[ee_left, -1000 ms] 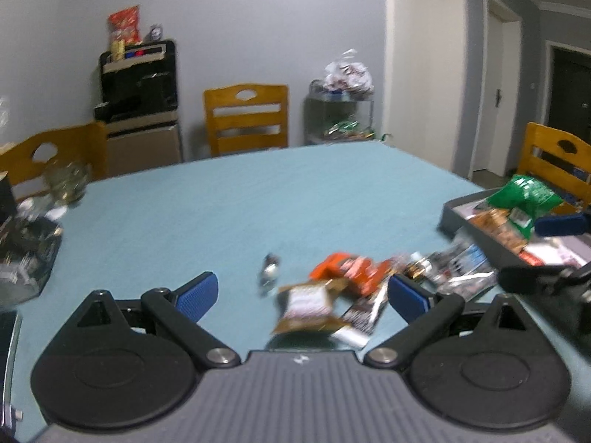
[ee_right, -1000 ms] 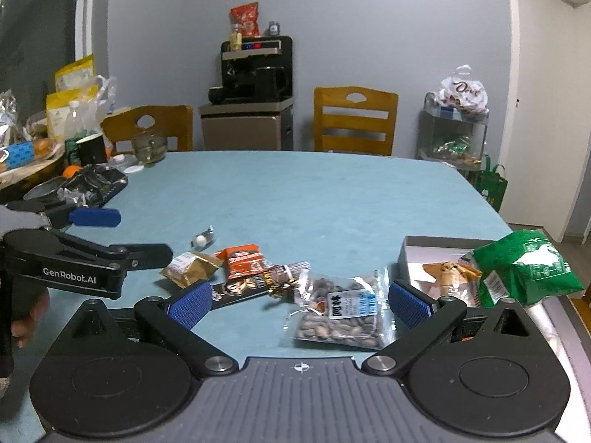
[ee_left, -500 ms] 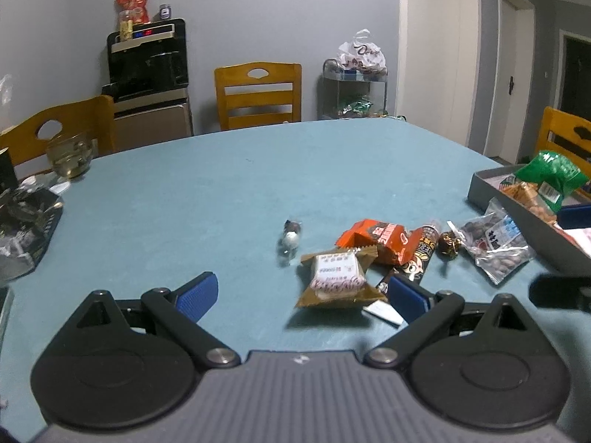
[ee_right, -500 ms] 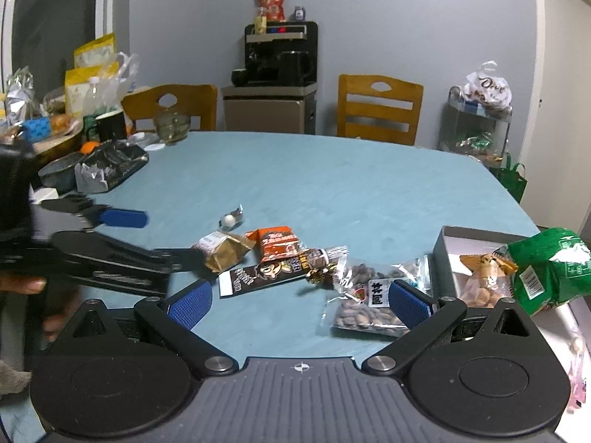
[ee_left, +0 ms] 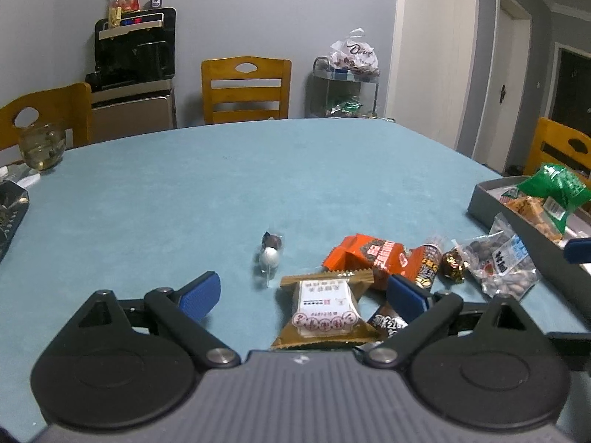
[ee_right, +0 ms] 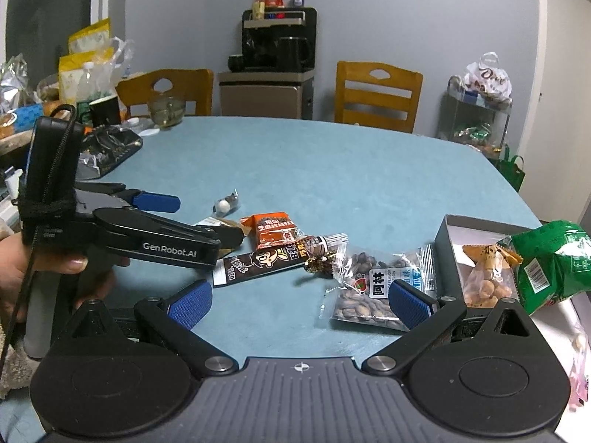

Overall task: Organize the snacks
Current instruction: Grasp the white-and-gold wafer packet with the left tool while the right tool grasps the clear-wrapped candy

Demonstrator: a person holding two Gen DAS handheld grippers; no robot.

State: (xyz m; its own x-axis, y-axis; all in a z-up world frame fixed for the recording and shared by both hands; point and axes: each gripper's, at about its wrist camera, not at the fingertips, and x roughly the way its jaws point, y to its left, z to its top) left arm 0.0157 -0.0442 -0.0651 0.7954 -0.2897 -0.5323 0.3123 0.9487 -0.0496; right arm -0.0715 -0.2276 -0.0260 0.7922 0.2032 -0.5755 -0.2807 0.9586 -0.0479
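Note:
Loose snacks lie on the blue table: a brown-and-white pastry pack [ee_left: 325,312], an orange packet [ee_left: 369,254] [ee_right: 275,229], a dark bar [ee_right: 273,260], a gold-foil candy [ee_left: 453,264], a clear bag of nuts [ee_right: 376,288] [ee_left: 502,258] and a small wrapped candy [ee_left: 270,253] [ee_right: 226,205]. A grey box [ee_left: 517,217] [ee_right: 448,236] at right holds a green bag [ee_right: 554,262] and other snacks. My left gripper [ee_left: 304,297] is open, with the pastry pack between its fingers. My right gripper [ee_right: 301,301] is open above the table near the nut bag.
Wooden chairs [ee_left: 245,90] stand around the table. A glass bowl [ee_left: 40,146] and dark foil bags [ee_right: 110,144] sit at the table's left side. A coffee machine cabinet [ee_right: 275,62] and a cart [ee_left: 345,88] stand by the wall.
My left gripper has moved forward and right so the pastry pack now lies between its open fingers. My right gripper has shifted slightly nearer the nut bag.

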